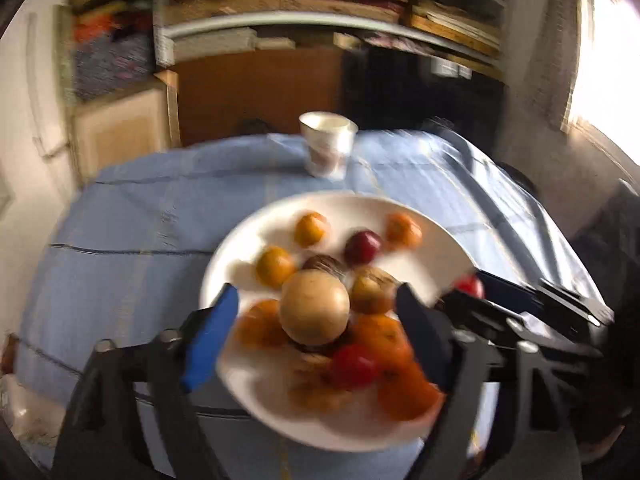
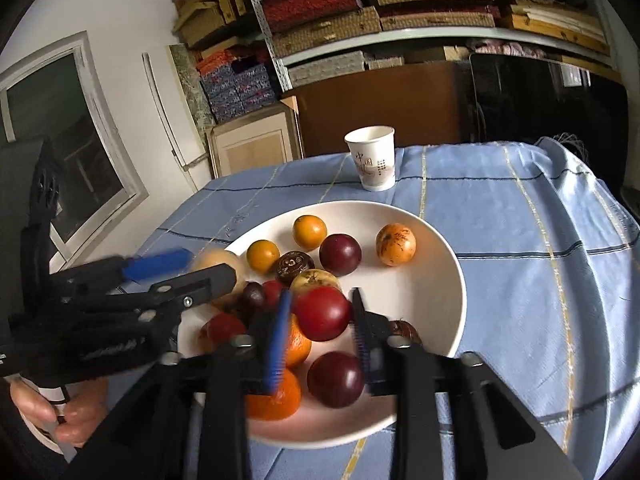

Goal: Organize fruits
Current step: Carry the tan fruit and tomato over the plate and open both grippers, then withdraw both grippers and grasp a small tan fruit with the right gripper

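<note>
A white plate point(image 2: 440, 280) on the blue cloth holds several small fruits: oranges, dark plums, red ones, brown nuts. My right gripper point(image 2: 320, 314) is shut on a red fruit point(image 2: 322, 314) above the plate's near side. My left gripper point(image 1: 316, 312) has its jaws wide apart around a tan round fruit point(image 1: 314, 308); in the right wrist view point(image 2: 200, 268) that fruit point(image 2: 218, 262) sits between its fingers at the plate's left rim. Whether the pads touch it I cannot tell. The right gripper shows in the left wrist view point(image 1: 468, 288) with the red fruit point(image 1: 470, 286).
A white paper cup point(image 2: 374, 160) stands on the blue checked tablecloth point(image 2: 520, 240) behind the plate. Shelves with boxes point(image 2: 360, 12) and a brown cabinet point(image 2: 380, 100) are behind the table. A person's hand point(image 2: 52, 412) is at lower left.
</note>
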`<state>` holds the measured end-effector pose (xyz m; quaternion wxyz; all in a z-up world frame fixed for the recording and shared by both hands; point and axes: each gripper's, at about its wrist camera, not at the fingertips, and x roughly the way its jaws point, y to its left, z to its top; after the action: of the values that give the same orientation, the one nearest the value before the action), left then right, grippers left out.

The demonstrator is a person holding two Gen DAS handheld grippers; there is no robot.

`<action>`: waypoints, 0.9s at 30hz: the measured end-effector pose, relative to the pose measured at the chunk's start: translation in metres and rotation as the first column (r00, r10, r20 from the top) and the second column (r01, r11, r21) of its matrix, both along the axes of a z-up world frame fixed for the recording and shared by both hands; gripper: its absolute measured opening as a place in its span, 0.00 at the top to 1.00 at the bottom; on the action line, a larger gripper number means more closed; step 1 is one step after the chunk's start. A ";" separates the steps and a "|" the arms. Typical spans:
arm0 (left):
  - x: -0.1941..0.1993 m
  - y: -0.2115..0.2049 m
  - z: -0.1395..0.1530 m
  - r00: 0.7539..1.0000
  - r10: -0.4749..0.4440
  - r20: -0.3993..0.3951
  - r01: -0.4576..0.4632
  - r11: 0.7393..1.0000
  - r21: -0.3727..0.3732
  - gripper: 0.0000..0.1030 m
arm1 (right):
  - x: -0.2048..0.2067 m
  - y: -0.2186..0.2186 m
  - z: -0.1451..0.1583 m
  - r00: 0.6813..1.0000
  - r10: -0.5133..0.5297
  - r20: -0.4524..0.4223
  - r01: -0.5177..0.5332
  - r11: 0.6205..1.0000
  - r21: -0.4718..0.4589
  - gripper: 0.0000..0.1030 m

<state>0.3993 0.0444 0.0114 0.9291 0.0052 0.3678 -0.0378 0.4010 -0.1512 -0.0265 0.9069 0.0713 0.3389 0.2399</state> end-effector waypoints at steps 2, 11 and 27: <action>-0.014 0.004 0.007 1.000 -0.009 0.020 0.009 1.000 -0.008 0.10 | -0.011 -0.006 0.005 1.000 0.017 0.019 -0.017 1.000 0.015 0.54; -0.113 0.017 -0.013 0.995 0.096 0.004 -0.096 0.994 -0.051 0.04 | -0.079 -0.041 -0.022 0.997 0.017 -0.078 -0.016 1.000 0.017 0.54; -0.151 0.017 -0.040 0.981 0.186 -0.051 -0.188 0.982 -0.038 0.04 | -0.114 -0.040 -0.042 0.989 0.013 -0.147 -0.020 0.999 -0.046 0.67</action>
<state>0.2482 0.0619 -0.0283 0.9195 -0.0498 0.3878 0.0417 0.2873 -0.1909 -0.0686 0.8789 0.0646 0.4109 0.2332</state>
